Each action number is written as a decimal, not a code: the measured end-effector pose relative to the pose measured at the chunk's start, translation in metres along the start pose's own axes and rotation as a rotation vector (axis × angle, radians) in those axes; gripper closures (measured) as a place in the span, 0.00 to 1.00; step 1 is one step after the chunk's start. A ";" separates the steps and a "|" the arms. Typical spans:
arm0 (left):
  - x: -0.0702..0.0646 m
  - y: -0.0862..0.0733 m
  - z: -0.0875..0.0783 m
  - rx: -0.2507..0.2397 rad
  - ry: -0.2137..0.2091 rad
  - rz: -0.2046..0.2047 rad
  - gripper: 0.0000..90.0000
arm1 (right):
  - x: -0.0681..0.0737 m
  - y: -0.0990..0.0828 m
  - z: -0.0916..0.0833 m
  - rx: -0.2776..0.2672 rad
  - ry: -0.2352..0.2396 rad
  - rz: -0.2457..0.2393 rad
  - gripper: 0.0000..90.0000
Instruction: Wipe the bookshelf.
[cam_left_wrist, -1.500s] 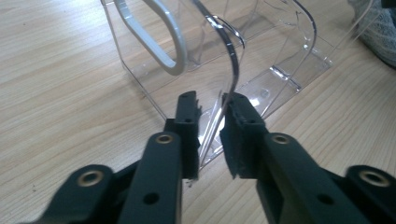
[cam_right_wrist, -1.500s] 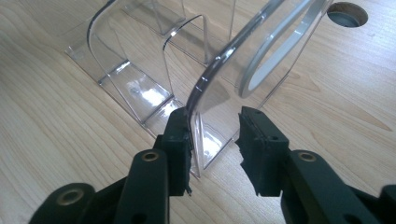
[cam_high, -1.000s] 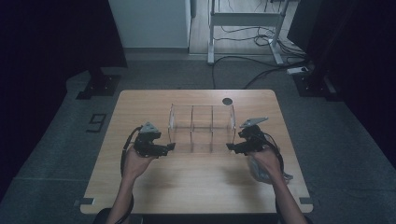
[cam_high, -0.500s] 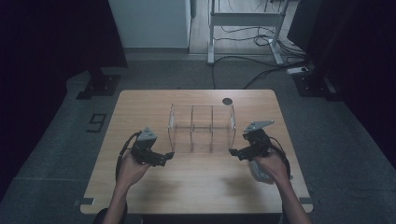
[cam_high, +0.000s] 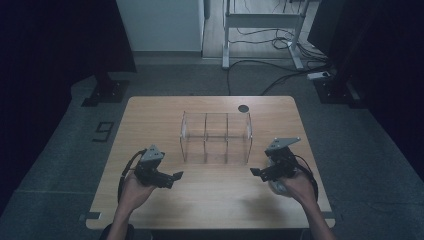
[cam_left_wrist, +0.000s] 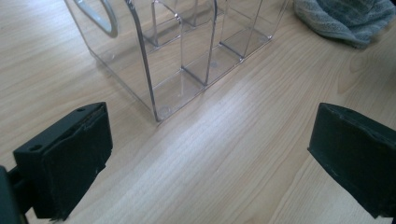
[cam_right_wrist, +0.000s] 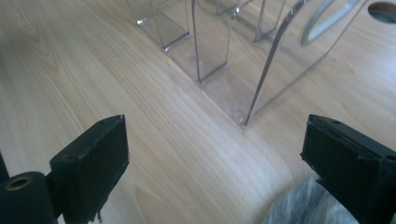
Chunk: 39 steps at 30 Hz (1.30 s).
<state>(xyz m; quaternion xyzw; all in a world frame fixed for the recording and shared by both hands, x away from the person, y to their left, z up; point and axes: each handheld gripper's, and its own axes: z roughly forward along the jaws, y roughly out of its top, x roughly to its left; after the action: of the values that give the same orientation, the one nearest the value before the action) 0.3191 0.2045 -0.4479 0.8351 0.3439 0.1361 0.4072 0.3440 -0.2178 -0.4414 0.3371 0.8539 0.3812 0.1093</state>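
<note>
At right edge, grey cloth (cam_left_wrist: 348, 18) cut off

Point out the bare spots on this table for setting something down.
Bare wood lies left of the clear divided organizer, behind it beside the round hole, and along the near edge between both hands. The near right is crowded: a grey cloth lies under the right gripper.

Wooden table (cam_high: 150, 125) bears a clear 3-compartment organizer (cam_high: 216, 137) and grey cloth (cam_left_wrist: 345, 16)

Clear organizer (cam_high: 216, 136) blocks table (cam_high: 150, 115) centre; bare wood around.
</note>
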 end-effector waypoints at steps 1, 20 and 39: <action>-0.001 -0.004 0.000 -0.001 0.007 -0.002 0.00 | 0.000 -0.005 -0.001 0.004 0.005 0.005 0.07; -0.002 -0.060 0.023 0.080 0.059 -0.030 0.00 | 0.004 -0.048 0.030 0.037 0.040 0.034 0.00; -0.005 -0.077 0.057 0.246 0.081 -0.019 0.00 | 0.011 -0.070 0.073 0.200 0.020 -0.051 0.00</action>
<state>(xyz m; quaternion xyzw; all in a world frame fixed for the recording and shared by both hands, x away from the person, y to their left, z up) 0.3089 0.2012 -0.5430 0.8693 0.3821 0.1225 0.2887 0.3335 -0.2020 -0.5419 0.3206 0.8970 0.2947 0.0761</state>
